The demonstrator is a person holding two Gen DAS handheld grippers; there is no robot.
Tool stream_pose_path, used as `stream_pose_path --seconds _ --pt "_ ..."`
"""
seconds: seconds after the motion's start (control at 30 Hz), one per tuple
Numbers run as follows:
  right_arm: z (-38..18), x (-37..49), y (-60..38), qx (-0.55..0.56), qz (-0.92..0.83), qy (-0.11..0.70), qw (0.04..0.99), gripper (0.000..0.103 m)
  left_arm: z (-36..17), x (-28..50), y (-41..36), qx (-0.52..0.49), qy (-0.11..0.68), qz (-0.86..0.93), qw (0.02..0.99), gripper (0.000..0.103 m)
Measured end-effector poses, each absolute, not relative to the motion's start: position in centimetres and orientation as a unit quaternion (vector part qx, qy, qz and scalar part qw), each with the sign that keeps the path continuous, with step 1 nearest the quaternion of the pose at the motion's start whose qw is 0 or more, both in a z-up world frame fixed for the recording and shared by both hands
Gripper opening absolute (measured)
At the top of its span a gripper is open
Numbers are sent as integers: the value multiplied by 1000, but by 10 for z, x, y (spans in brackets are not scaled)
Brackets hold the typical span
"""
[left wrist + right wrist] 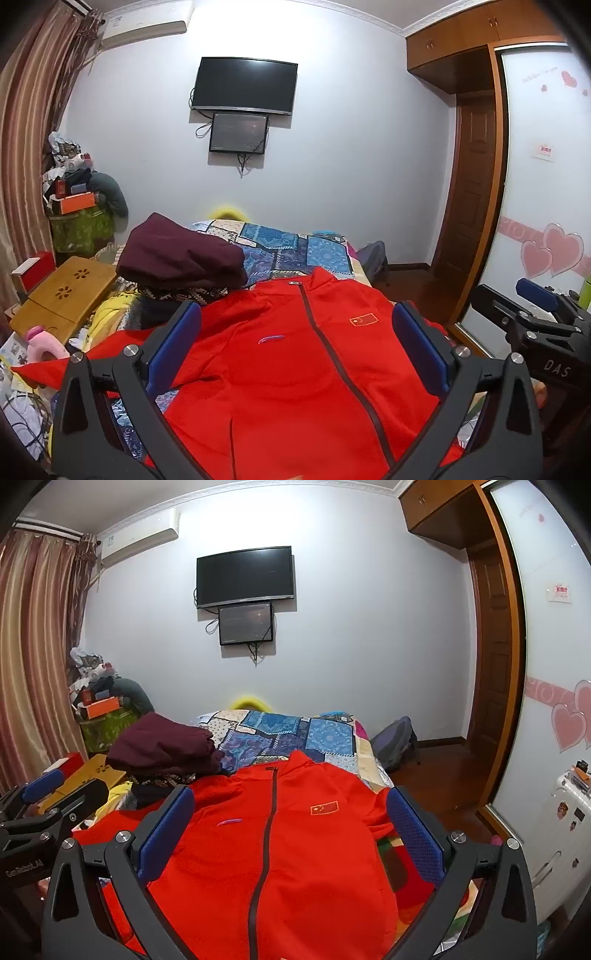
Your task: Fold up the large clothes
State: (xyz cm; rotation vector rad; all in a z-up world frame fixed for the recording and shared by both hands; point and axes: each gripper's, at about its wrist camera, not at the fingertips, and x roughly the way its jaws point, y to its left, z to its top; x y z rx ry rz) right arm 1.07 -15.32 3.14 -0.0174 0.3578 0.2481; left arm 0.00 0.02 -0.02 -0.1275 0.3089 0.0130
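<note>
A large red zip-up jacket (295, 362) with a small flag patch lies front-up and spread flat on the bed, collar toward the far wall; it also shows in the right wrist view (273, 849). My left gripper (297, 325) is open and empty, held above the jacket's chest. My right gripper (291, 808) is open and empty too, above the jacket's middle. Each gripper shows at the edge of the other's view: the right one (535, 314) at the right, the left one (51, 794) at the left. One sleeve (55, 369) stretches out to the left.
A stack of folded dark clothes topped by a maroon garment (177, 254) sits on the bed left of the collar. A patchwork quilt (291, 247) covers the bed. A wooden lap table (62, 291) and clutter lie left. A wardrobe (546, 184) and backpack (395, 742) stand right.
</note>
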Motion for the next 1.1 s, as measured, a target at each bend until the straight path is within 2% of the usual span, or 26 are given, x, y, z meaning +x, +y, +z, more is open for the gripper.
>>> stream_pose_path --seconds 1.1 --pt "27 14 -147 -20 126 183 975 103 -8 5 9 -67 167 13 984 103"
